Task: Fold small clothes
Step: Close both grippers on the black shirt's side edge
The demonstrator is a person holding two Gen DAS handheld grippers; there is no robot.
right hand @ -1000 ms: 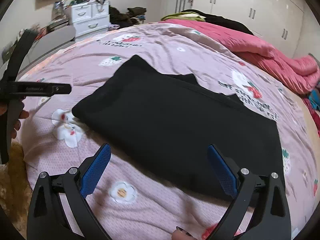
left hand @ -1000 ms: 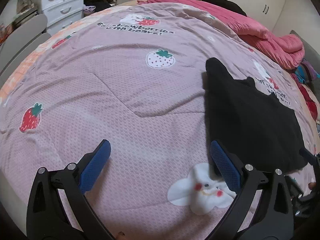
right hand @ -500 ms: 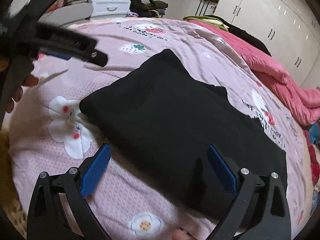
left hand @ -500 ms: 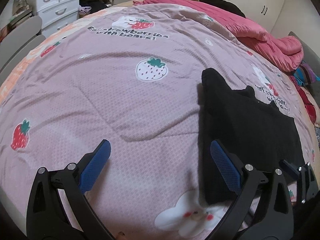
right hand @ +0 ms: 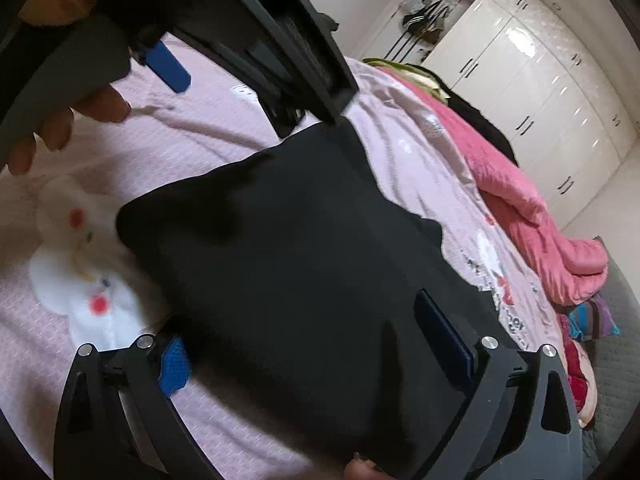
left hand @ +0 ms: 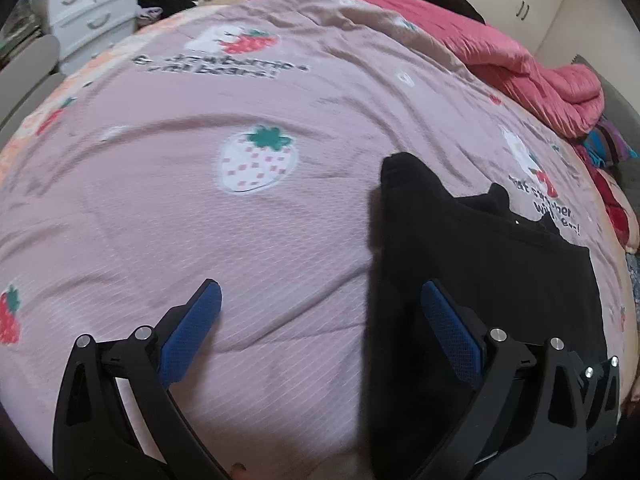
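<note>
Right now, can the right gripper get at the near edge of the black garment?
Probably yes. The right gripper is open and the black garment lies between its fingers on the pink quilt, nothing covering it. The left gripper is close beside it and could crowd the move.

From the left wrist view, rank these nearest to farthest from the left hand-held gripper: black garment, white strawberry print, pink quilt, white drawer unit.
Measured from the left hand-held gripper:
1. Black garment, under its right finger, lying on the bedspread.
2. White strawberry print, ahead, slightly left.
3. Pink quilt, far right, and white drawer unit, far left: both lie at the far end, too close to rank.
</note>
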